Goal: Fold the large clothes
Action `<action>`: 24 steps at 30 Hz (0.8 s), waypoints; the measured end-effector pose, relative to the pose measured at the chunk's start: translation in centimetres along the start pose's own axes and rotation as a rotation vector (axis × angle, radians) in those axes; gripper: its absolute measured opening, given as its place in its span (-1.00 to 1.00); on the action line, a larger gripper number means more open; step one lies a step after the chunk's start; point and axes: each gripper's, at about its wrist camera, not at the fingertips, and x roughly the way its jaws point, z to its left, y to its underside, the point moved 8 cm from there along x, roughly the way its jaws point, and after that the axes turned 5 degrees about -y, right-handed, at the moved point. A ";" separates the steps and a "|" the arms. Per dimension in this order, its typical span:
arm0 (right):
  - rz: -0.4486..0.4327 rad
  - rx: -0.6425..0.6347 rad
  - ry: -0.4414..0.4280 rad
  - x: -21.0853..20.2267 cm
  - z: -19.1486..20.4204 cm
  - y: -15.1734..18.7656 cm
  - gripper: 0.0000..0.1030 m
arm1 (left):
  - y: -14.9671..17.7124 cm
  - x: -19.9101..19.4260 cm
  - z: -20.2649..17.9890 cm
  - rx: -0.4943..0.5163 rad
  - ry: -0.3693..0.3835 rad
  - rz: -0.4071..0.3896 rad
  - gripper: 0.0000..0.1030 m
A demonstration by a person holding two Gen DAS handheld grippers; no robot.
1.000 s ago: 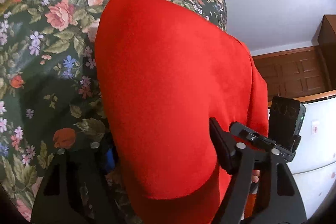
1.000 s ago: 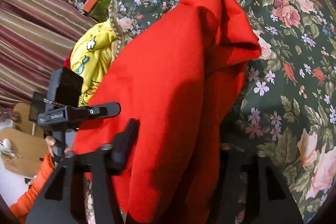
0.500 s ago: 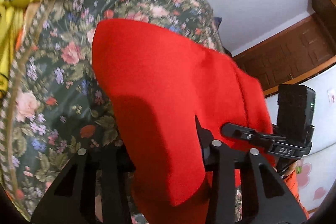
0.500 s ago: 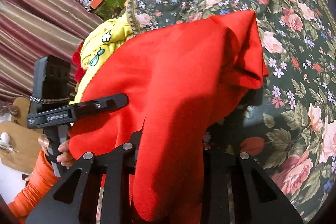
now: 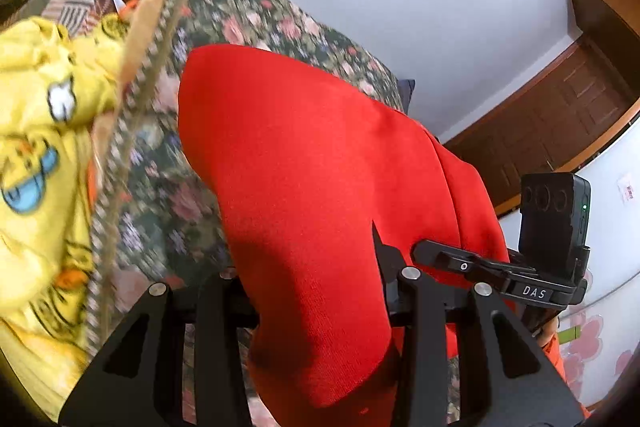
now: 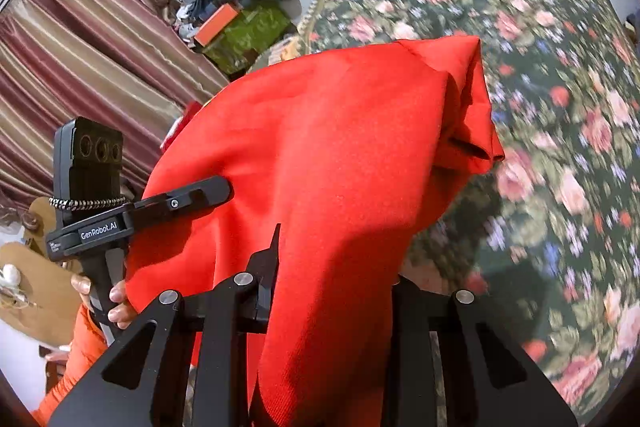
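left gripper (image 5: 312, 291): clamped on red garment (image 5: 304, 163) | right gripper (image 6: 332, 287): clamped on it | risk: uneven lift lets far folded corner sag on floral bedspread (image 6: 560, 115), skewing fold

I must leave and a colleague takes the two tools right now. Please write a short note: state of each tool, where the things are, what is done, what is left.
Left tool: shut on the red garment, cloth pinched between its fingers.
Right tool: also shut on the red garment, holding another part of the same edge.
The garment hangs lifted between both tools over the floral bedspread; one corner is doubled over on the far side.
A yellow printed garment lies at the bedspread's edge, untouched.
Done: the red garment is picked up by both tools.
Left: lay it down folded, smooth it, probably fold again, then do the yellow one.
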 end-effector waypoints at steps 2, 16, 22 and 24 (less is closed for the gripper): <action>-0.004 -0.007 0.002 1.2 0.1 -1.1 -0.54 | -1.4 0.1 0.7 0.006 -0.018 -0.010 -0.24; 0.058 0.075 0.041 12.2 -4.5 -1.7 -0.54 | -4.1 8.0 11.2 -0.022 -0.158 0.042 -0.24; 0.152 0.049 0.113 15.8 -6.9 0.8 -0.54 | -1.0 12.2 14.6 -0.024 -0.206 0.118 -0.24; 0.155 0.028 0.130 15.8 -7.0 1.3 -0.54 | -0.1 12.7 15.0 0.020 -0.249 0.131 -0.21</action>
